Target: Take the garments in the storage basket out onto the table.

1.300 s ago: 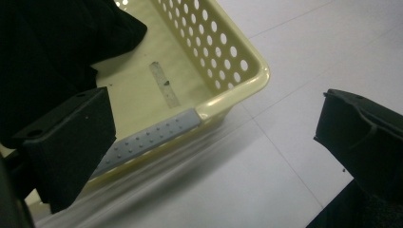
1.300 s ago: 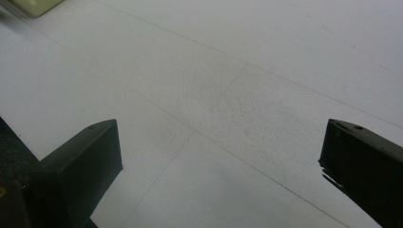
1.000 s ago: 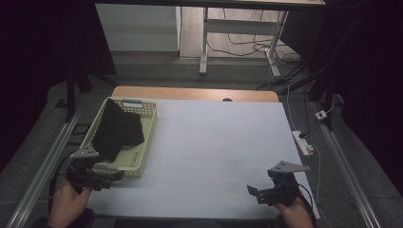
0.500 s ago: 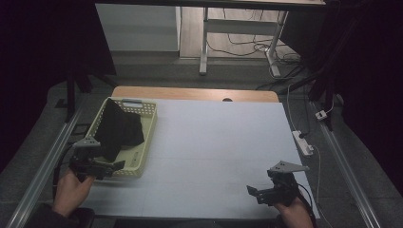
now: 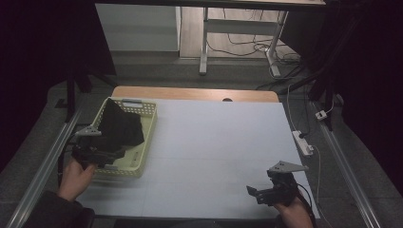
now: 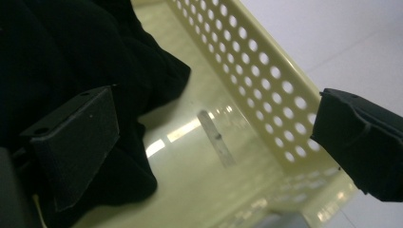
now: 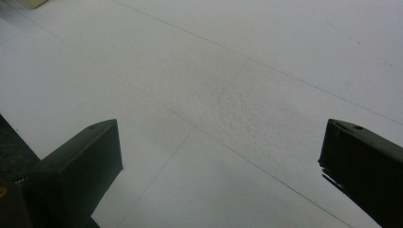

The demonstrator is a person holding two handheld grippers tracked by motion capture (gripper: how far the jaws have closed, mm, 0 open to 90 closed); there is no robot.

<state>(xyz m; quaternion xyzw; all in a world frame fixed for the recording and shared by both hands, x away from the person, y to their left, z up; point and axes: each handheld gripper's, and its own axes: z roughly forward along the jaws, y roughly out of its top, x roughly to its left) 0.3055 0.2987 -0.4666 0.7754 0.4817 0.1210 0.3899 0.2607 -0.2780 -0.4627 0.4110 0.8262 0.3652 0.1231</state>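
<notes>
A: Pale yellow plastic, perforated all round: that is the basket at the left of the white table in the high view, with a black garment heaped inside, piled toward its far and left side.

B: And the grippers there?

A: The left gripper sits over the basket's near left corner, at the near edge of the garment, a hand behind it. The right gripper is near the table's front right edge, well apart from the basket (its grey three-cornered plate faces up), over bare tabletop.

B: What does the left gripper view give?

A: The left gripper has its jaws spread wide. One jaw lies against the black garment; the other stands outside the basket's perforated wall, so the wall runs between them. The glossy basket floor shows in the gap. Nothing is clamped; whether the near jaw actually presses the cloth I cannot tell.

B: And the right gripper view?

A: The right gripper is likewise agape, jaws far apart with only the white table surface between them, faint seams crossing it. A sliver of the pale basket peeks in at the top left corner.
</notes>
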